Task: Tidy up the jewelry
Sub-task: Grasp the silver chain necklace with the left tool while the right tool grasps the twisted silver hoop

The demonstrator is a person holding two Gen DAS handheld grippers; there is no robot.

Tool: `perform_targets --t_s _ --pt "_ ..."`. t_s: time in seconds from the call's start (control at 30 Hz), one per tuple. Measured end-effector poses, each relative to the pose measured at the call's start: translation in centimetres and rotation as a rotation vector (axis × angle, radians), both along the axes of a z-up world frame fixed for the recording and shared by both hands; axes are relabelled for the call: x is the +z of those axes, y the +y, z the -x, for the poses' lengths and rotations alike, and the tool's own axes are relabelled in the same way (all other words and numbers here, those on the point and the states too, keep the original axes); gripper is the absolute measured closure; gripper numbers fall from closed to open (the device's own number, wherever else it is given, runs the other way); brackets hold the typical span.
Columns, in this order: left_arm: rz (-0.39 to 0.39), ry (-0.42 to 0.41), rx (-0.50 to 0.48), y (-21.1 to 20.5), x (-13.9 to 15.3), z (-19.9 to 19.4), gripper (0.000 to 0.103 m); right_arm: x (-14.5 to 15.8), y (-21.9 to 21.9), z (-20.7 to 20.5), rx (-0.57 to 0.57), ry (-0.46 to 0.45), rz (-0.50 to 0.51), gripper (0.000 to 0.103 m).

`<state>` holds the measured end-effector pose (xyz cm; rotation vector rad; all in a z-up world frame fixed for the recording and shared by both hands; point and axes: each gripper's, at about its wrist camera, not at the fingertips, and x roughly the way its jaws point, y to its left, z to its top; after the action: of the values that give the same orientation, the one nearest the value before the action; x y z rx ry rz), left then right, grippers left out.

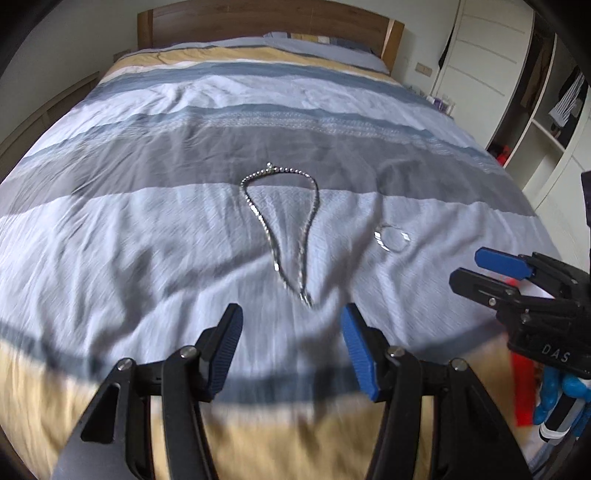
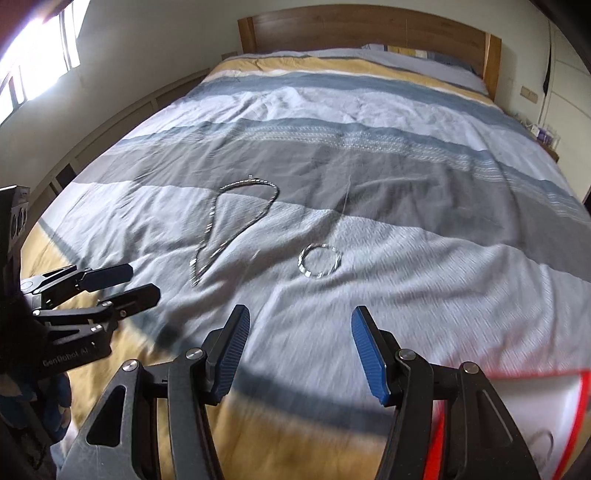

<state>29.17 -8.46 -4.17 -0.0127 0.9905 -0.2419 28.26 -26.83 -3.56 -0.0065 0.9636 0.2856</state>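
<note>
I have both tools over the foot of the bed, pointing down at the striped duvet (image 1: 147,229). My left gripper (image 1: 291,332) has its jaws spread apart with nothing between the blue pads, only the cover showing in the gap. My right gripper (image 2: 301,332) is the same: jaws parted, empty, above the pale grey band. I take the necklace (image 1: 280,229) as my landmark: it lies on the duvet in a long teardrop loop, its wide end on the dark grey stripe towards the headboard (image 1: 266,22) and its narrow end towards me. The narrow end sits just ahead of the left gripper, not touching it. The bracelet (image 2: 319,260), a small round silver ring, lies flat to the right of the necklace, well apart from it, and ahead of the right gripper. From the right wrist view a red-edged white thing (image 2: 554,417) shows at the near right, too blurred to name.
</note>
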Motion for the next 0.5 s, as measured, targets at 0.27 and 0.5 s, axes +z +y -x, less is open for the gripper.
perform_targets --t_s 0.27,0.5 --pt "-0.042 0.022 -0.011 -1.3 -3.9 -5.2 0.050 -3.9 0.1 -5.3 0.004 0.029 -0.025 0.046" --pt "-0.072 0.006 -0.005 -2.1 -5.0 -6.8 0.051 -5.8 0.8 -7.1 -0.001 0.032 -0.021 0.046"
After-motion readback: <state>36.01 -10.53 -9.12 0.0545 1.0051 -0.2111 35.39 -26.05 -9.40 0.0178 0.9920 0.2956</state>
